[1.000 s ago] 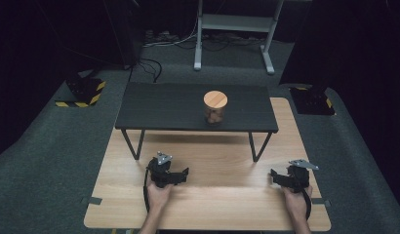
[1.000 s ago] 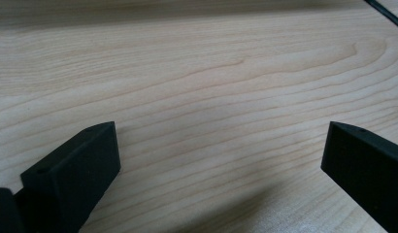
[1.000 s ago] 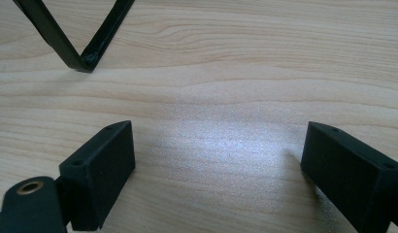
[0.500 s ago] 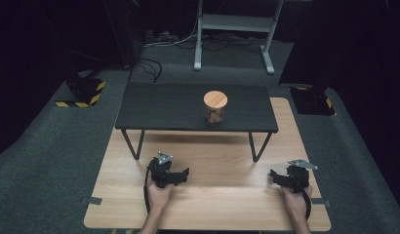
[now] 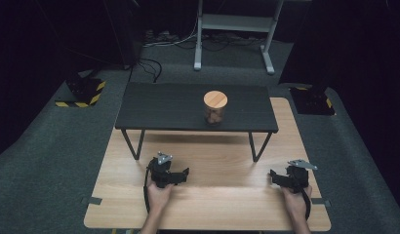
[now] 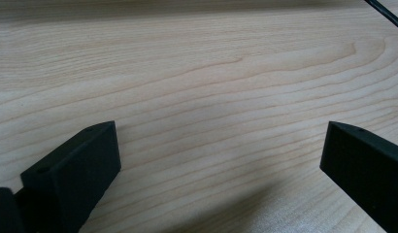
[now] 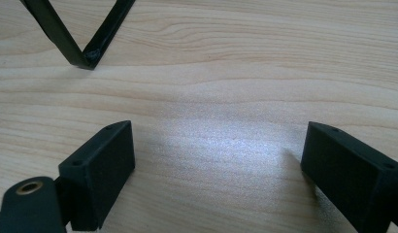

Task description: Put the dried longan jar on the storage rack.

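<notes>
A glass jar with a round wooden lid (image 5: 215, 107) stands on a low black bench (image 5: 169, 105) at the back of the light wooden table (image 5: 212, 161). My left gripper (image 5: 181, 173) rests low over the wood at the front left, held by a hand. Its jaws stand wide apart with bare wood between them (image 6: 221, 145). At the front right a hand holds my right gripper (image 5: 276, 176), also open, with nothing between its jaws (image 7: 219, 150). Both grippers sit well in front of the bench and the jar.
The bench's black V-shaped legs stand on the table; one foot (image 7: 85, 58) shows ahead of the right gripper. Grey carpet surrounds the table. A white metal frame (image 5: 232, 29) and cables lie behind. Black-and-yellow striped blocks (image 5: 81, 95) sit at the left.
</notes>
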`<state>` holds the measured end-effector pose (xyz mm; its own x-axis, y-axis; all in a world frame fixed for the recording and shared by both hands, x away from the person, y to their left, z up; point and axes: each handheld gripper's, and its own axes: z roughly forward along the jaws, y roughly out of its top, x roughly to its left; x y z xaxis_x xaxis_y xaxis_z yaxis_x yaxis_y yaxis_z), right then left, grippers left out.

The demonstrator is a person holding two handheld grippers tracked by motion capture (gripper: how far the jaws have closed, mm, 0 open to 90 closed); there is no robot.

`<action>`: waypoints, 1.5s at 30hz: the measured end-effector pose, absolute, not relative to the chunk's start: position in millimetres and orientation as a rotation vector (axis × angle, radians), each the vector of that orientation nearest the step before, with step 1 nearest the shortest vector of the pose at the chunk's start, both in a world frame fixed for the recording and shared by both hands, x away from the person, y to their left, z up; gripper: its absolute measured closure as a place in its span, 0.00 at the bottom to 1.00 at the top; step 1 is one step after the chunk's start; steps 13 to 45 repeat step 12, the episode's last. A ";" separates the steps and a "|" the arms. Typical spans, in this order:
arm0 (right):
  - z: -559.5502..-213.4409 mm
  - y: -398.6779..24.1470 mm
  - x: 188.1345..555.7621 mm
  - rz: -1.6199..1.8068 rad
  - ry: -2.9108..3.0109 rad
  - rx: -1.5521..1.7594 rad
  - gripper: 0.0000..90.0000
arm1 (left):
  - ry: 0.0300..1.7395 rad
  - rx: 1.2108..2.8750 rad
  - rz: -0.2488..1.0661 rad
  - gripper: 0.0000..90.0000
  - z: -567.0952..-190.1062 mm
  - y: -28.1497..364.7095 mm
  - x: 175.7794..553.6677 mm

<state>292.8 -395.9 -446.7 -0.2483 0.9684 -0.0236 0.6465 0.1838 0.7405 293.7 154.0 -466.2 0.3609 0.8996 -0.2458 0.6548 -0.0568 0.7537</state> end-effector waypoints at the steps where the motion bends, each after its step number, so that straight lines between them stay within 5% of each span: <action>1: -446.7 -395.9 292.8 0.850 1.968 1.511 0.13 | 1.370 1.787 0.369 0.01 -466.2 154.0 293.7; 45: -446.7 -396.0 292.9 0.851 1.968 1.510 0.13 | 1.371 1.786 0.368 0.01 -466.2 154.2 294.0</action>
